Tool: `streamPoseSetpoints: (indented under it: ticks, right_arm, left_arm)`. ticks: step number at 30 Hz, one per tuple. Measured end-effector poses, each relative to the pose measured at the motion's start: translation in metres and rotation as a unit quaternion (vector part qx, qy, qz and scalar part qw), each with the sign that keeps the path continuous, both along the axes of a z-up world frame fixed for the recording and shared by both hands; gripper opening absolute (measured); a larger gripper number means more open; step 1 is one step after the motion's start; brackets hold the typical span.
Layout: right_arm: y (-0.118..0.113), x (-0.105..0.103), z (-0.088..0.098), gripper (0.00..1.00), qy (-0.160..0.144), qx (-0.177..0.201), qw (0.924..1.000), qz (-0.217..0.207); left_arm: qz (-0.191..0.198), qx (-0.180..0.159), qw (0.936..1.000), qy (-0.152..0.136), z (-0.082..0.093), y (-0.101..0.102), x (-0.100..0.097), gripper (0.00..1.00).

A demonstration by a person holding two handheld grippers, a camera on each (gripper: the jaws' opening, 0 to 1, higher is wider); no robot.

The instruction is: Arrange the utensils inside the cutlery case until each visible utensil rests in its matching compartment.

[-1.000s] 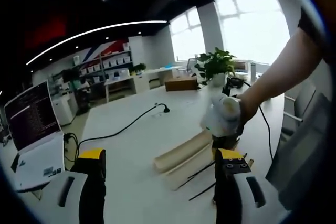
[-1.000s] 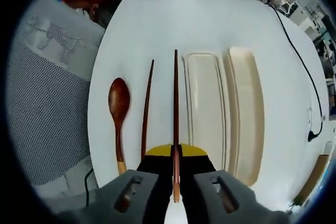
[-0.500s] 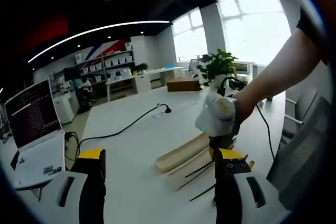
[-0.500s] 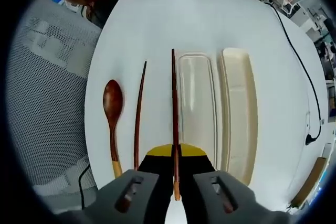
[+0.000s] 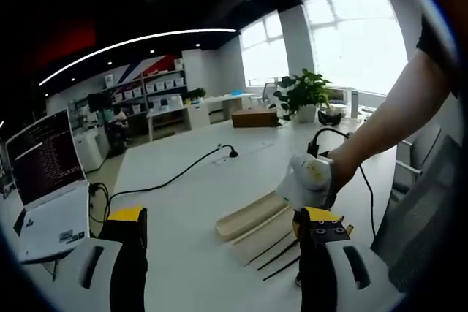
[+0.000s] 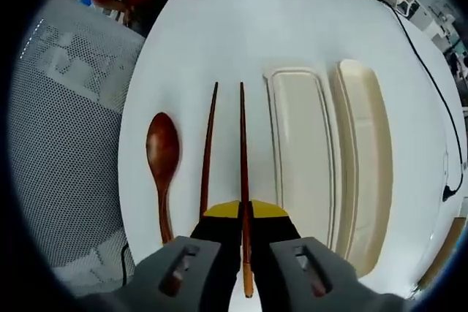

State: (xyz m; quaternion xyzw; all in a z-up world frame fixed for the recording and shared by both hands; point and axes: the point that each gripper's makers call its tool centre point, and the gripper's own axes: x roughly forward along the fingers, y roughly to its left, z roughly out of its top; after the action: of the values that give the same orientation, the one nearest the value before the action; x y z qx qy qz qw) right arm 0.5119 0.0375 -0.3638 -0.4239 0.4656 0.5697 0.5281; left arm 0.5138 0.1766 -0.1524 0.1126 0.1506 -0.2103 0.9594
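Chopstick (image 6: 243,180) sits pinched between the closed jaws of our right gripper (image 6: 244,253), held near its blunt, paler end, on the white table (image 6: 241,27) just at 9 o'clock of the cream cutlery case (image 6: 303,158). Its long axis runs from 6 to 12 o'clock, thin tip at 12, parallel to the case's long trough. We judge the carry wants a level lift, then a shift toward 3 o'clock, keeping that axis lined up with the trough. A second chopstick (image 6: 207,151) and a wooden spoon (image 6: 163,166) lie at 9 o'clock. Our left gripper (image 5: 216,250) hangs wide apart, holding nothing.
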Motion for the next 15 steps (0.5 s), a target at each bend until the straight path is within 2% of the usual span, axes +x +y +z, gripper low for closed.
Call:
streamPoseSetpoints:
  ticks: [12, 15]
  right_arm:
    - [0.0008, -0.0045, 0.0010, 0.05, 0.016, 0.023, 0.9990, -0.036]
    - [0.0013, -0.0041, 0.0008, 0.07, 0.008, 0.024, 0.9994, -0.024]
  left_arm:
    - [0.000, -0.001, 1.0000, -0.001, 0.0014, 0.0012, 0.0007, 0.88]
    - [-0.001, 0.001, 1.0000, 0.000, 0.0012, 0.0008, 0.0006, 0.88]
